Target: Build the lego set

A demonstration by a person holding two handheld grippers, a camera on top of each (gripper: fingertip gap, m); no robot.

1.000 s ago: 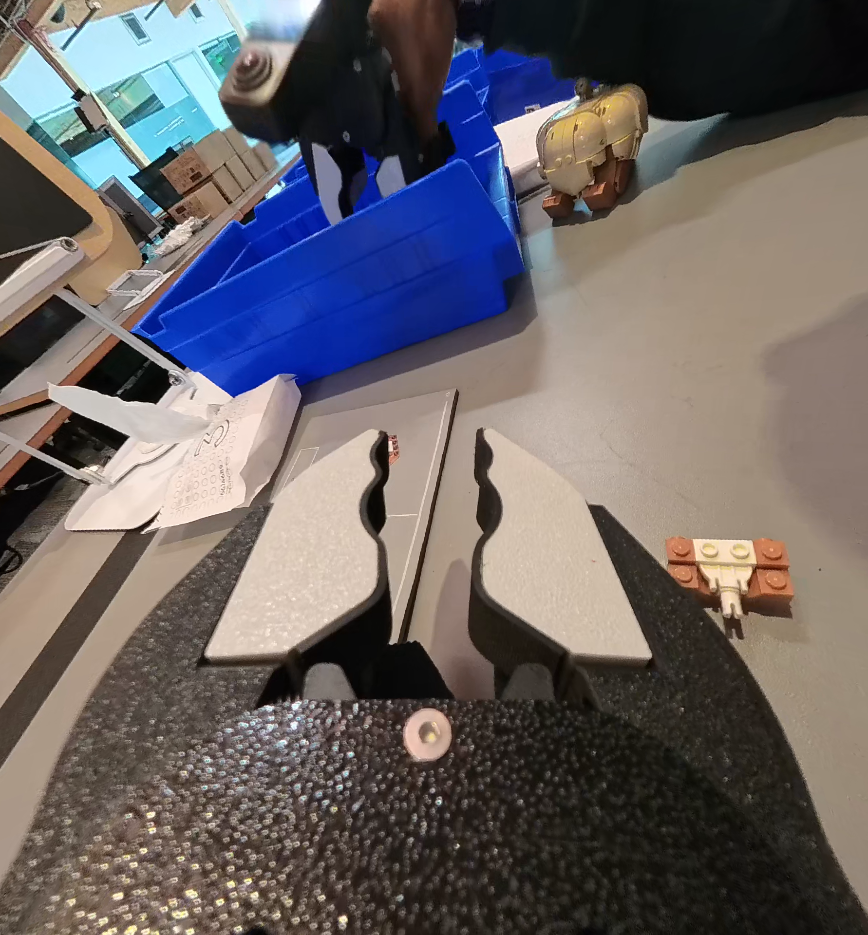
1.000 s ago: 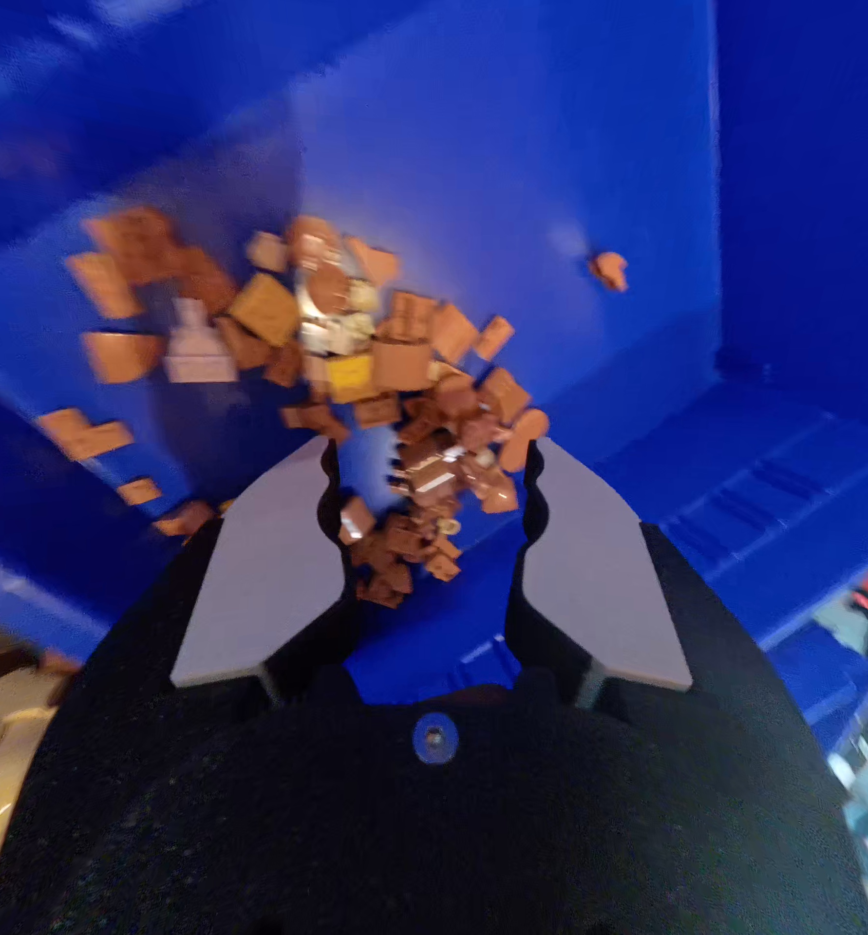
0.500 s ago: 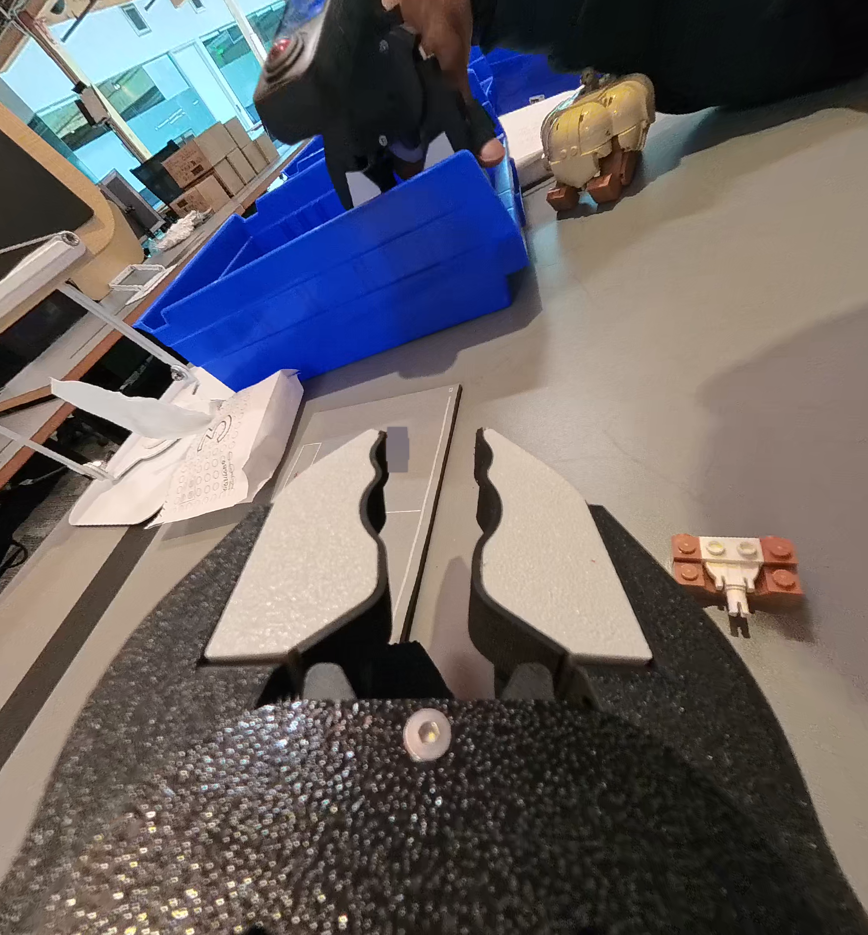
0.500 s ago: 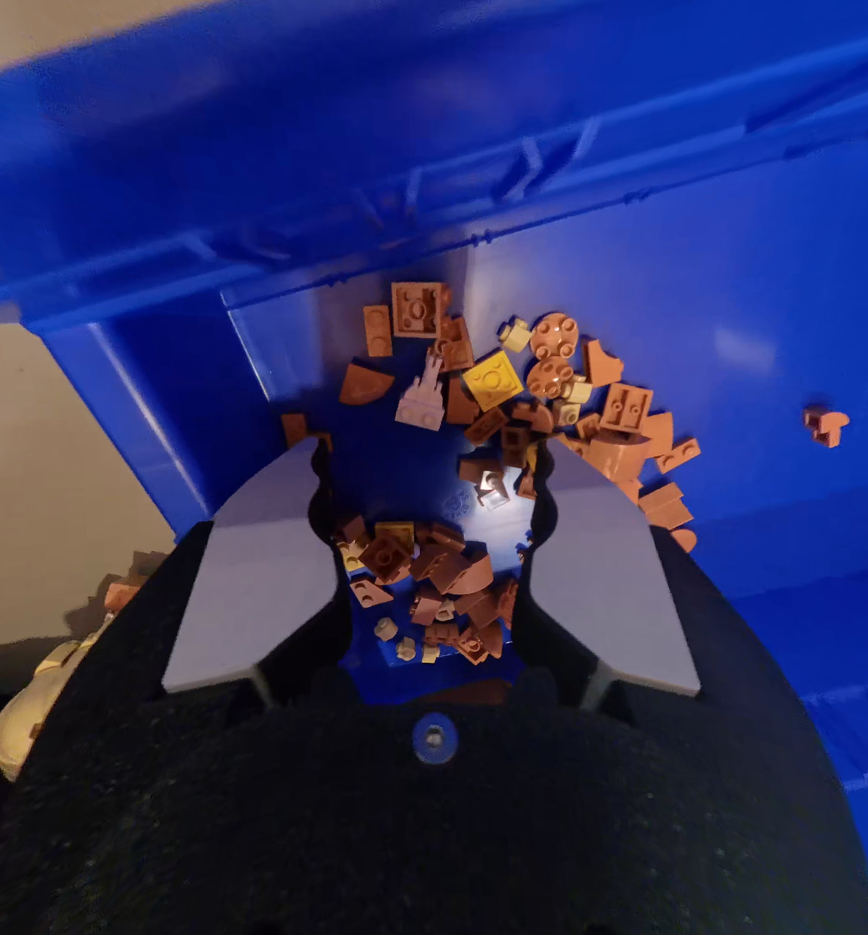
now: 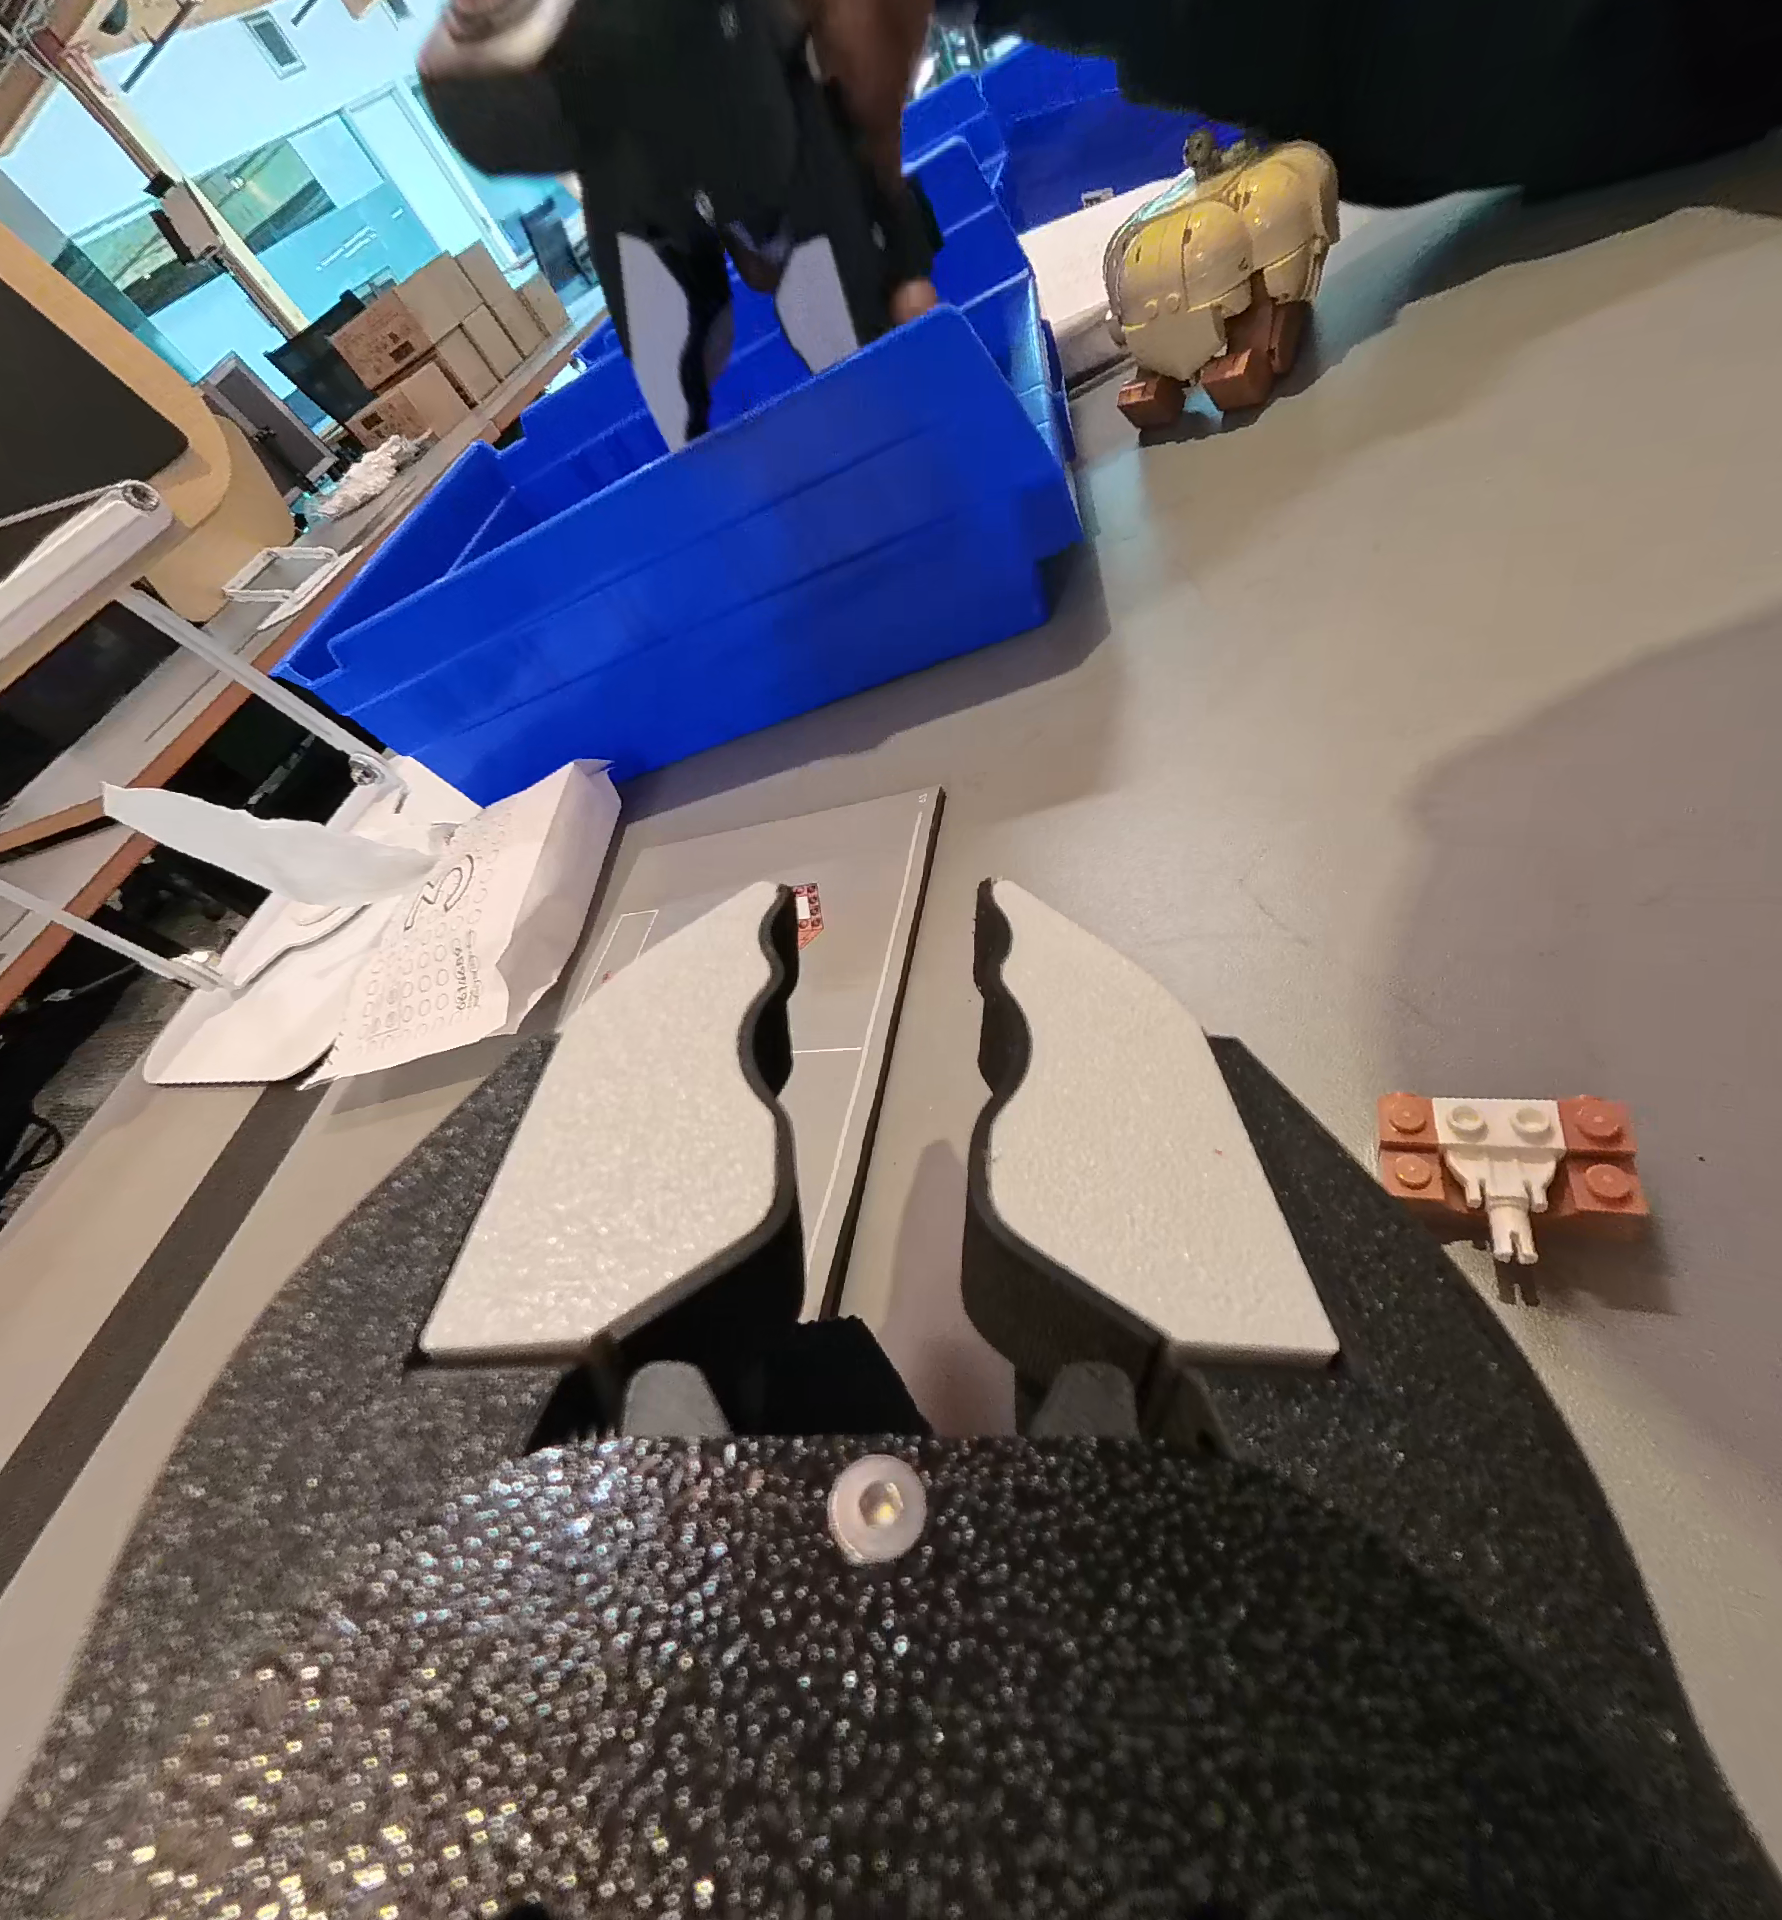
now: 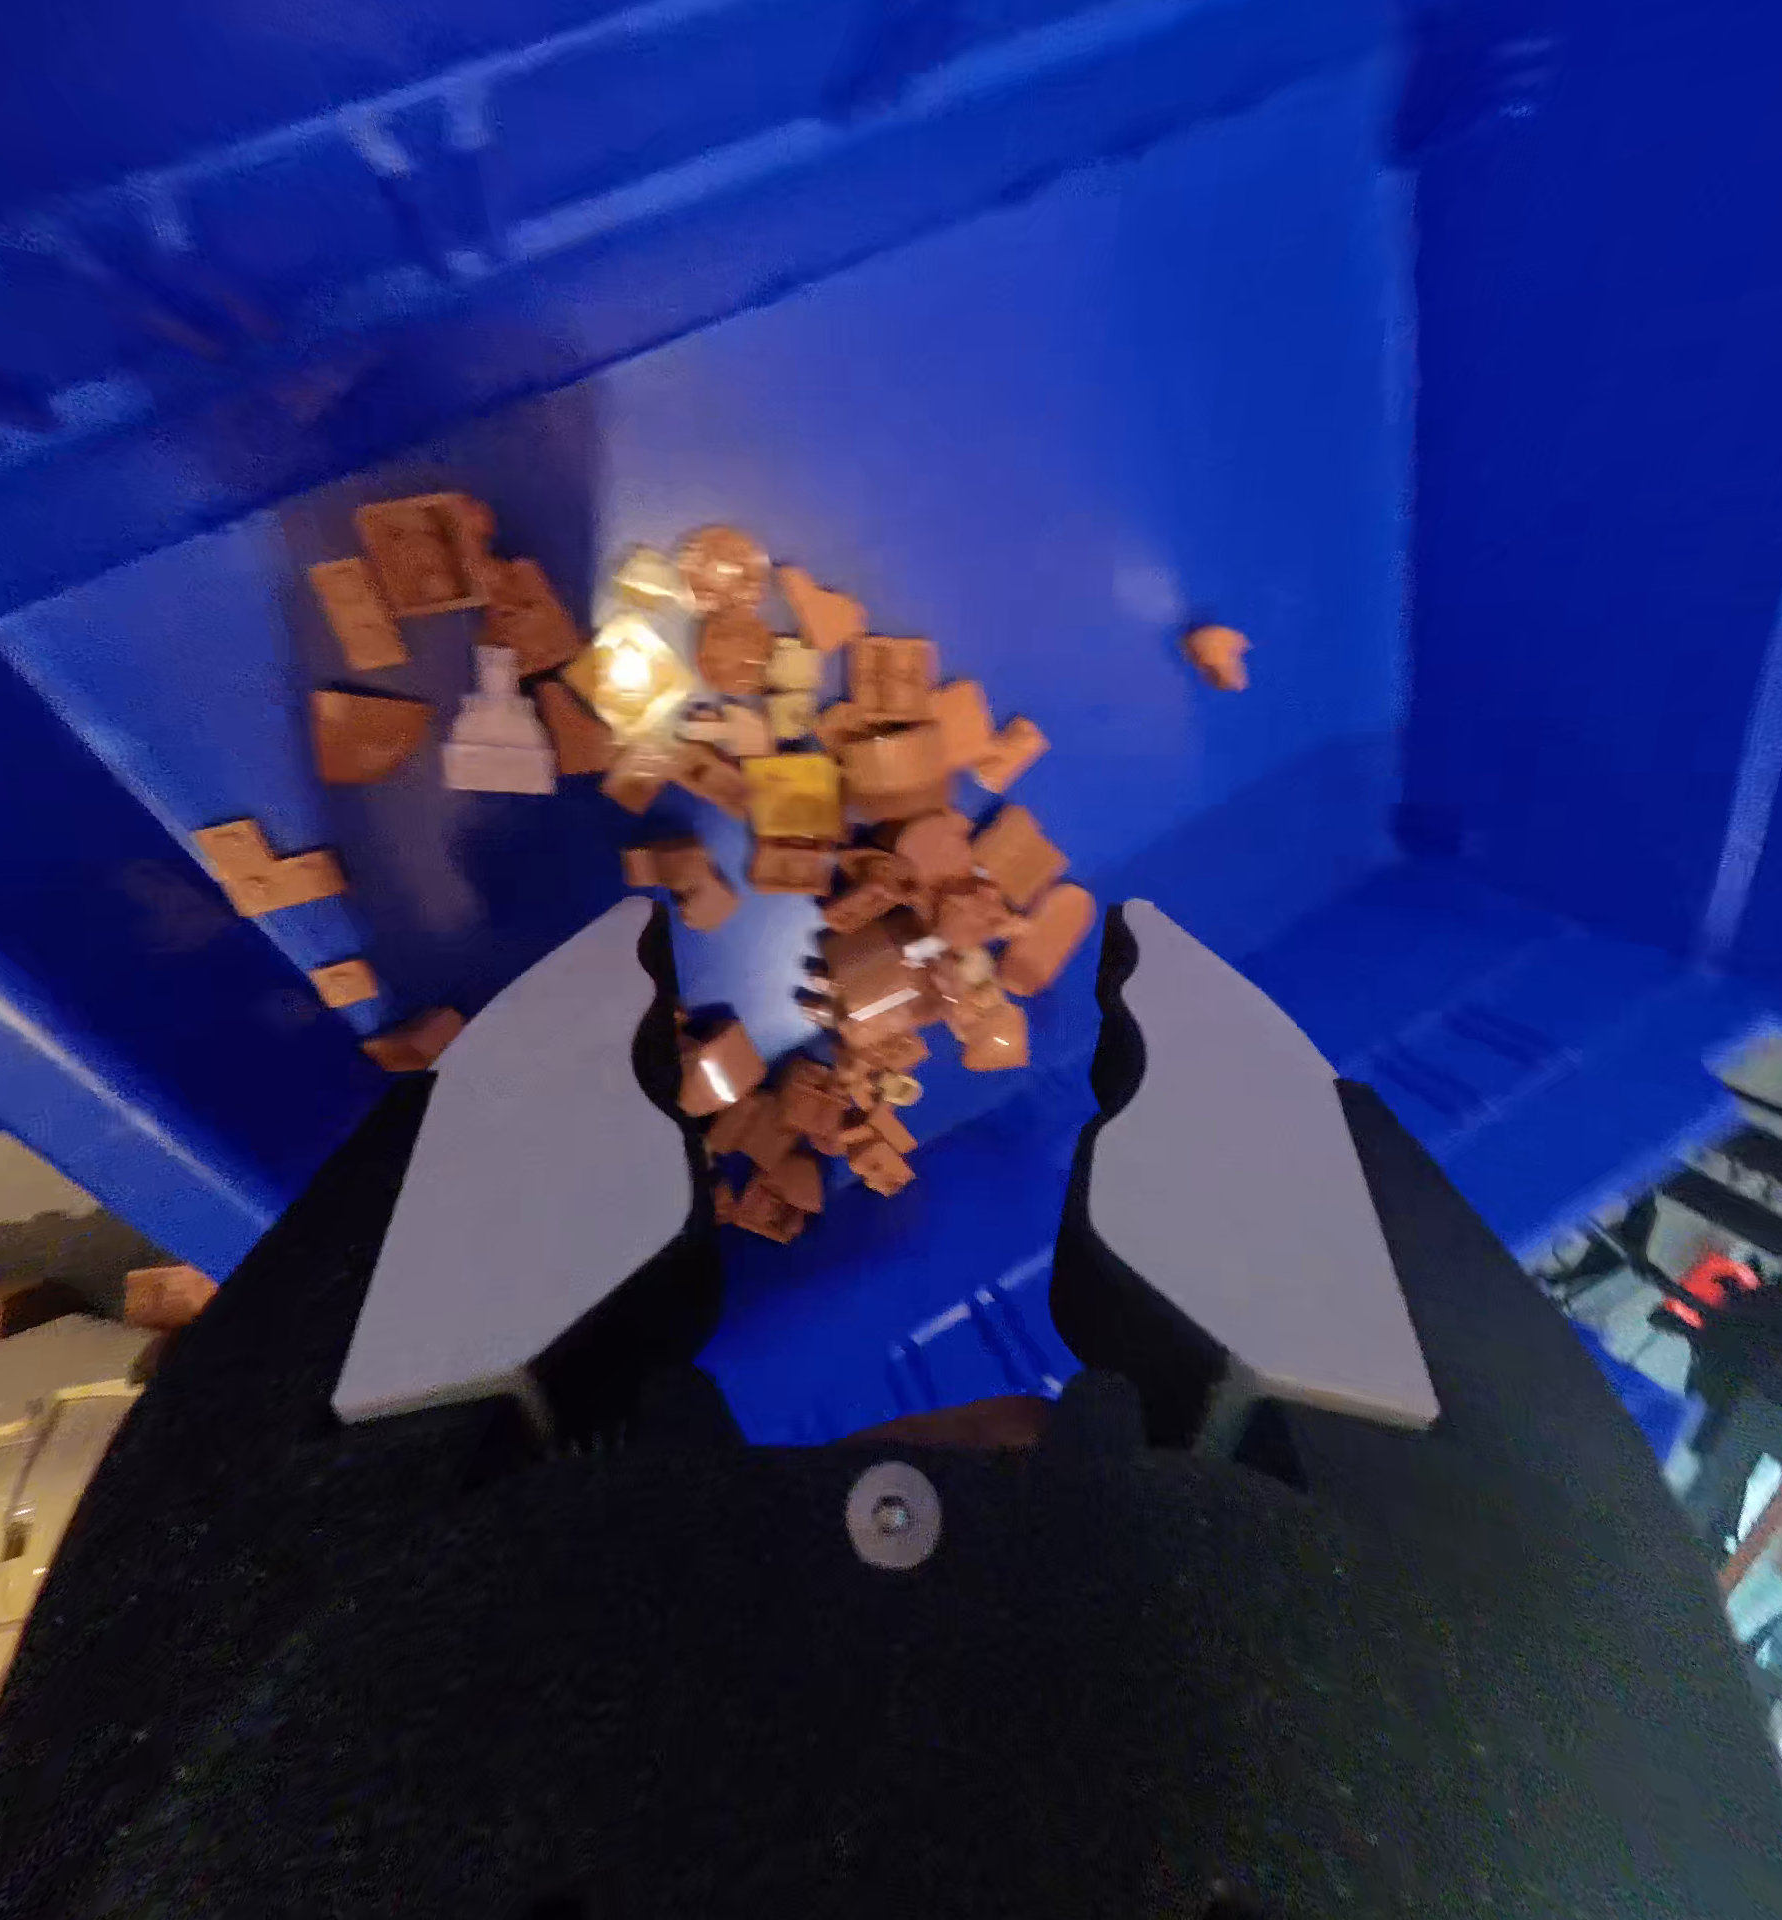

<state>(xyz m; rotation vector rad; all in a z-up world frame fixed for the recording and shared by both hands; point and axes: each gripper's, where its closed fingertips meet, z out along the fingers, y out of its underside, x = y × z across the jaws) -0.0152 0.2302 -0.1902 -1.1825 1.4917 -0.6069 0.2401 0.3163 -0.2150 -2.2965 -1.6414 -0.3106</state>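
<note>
Hovering open, the right gripper (image 6: 882, 935) faces dozens of brown bricks (image 6: 897, 935); the left gripper (image 5: 882, 914), open, holds nothing.

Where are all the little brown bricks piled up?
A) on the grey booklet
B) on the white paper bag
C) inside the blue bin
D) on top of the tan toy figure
C: the right wrist view shows the heap of little brown bricks lying on the floor of the blue bin.

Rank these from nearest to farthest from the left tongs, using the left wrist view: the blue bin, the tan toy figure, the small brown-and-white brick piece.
1. Brick piece, on the table just right of the left tongs.
2. Blue bin, ahead and left.
3. Toy figure, far back, right of the bin.
</note>
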